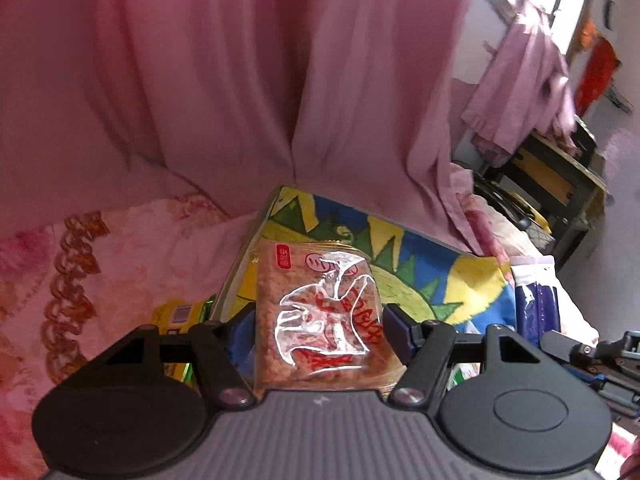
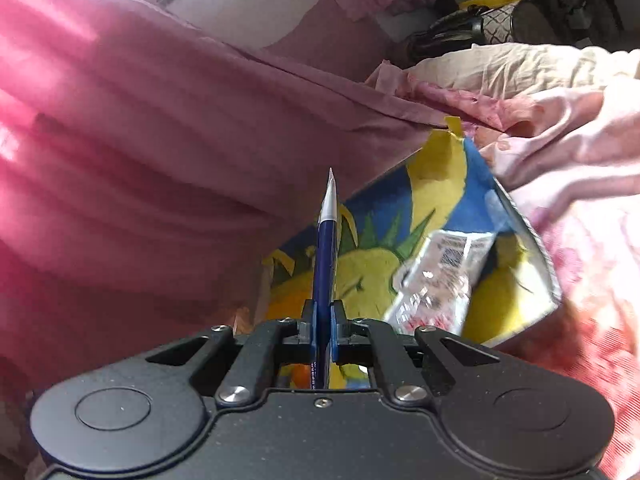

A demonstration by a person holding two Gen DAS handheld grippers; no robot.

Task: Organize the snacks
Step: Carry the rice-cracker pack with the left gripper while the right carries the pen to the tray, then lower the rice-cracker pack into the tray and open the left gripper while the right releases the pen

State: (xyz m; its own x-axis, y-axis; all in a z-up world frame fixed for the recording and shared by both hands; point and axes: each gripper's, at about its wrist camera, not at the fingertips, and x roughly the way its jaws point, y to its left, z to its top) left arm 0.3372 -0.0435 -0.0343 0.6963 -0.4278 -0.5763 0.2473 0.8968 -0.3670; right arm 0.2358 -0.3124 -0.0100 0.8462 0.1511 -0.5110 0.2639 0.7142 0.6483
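Note:
In the left wrist view my left gripper (image 1: 318,324) stands wide, its jaws either side of a clear packet of brown crisped-rice snack with red lettering (image 1: 320,312). I cannot tell whether the pads touch it. The packet lies over a painted board of blue, yellow and green (image 1: 420,264). In the right wrist view my right gripper (image 2: 323,320) is shut on a flat dark-blue snack packet with a silver end (image 2: 326,248), seen edge-on and pointing up. A clear packet with a white label (image 2: 440,280) lies on the same board (image 2: 368,276). The blue packet also shows at the left view's right edge (image 1: 534,300).
A pink curtain (image 1: 240,80) hangs close behind the board. A pink floral bedcover (image 1: 80,280) lies left and below. A yellow-green packet (image 1: 180,312) sits beside the board's left edge. A dark shelf unit (image 1: 560,176) stands at the right.

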